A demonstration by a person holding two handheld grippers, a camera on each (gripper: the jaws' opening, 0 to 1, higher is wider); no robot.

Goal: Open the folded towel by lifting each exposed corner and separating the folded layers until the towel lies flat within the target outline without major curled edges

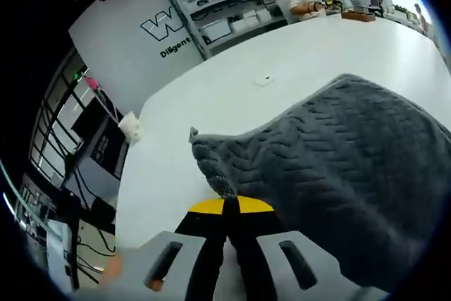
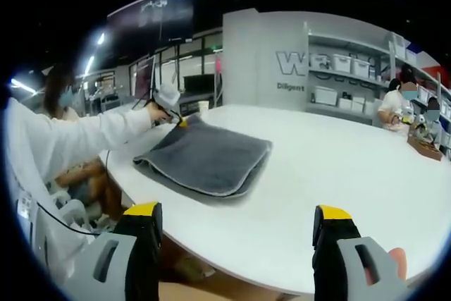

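Left gripper point(image 1: 229, 206): its 2 yellow-tipped jaws are pressed together, pinching a corner of the grey knit towel point(image 1: 338, 167). The pinched corner stands up off the white table point(image 1: 282, 54), forming a raised peak just above the jaw tips; the rest of the towel spreads away to the right in the left gripper view.

Right gripper point(image 2: 236, 227): jaws set wide apart, nothing between them. It hangs over the near edge of the table point(image 2: 338, 167), well apart from the towel.

In the right gripper view the towel point(image 2: 208, 156) lies folded on the table toward its left end, layered edges visible along the near side (at least 2 layers; exact count cannot be told). The left gripper point(image 2: 169, 100) shows at the towel's far-left corner, held by a person in a white sleeve point(image 2: 84, 139).

Background: grey wall with lettering point(image 1: 169, 33), shelving with white bins point(image 1: 225, 5), a paper cup point(image 1: 131, 126) at the table's far corner. Seated person point(image 2: 396, 107) at the far right end of the table.
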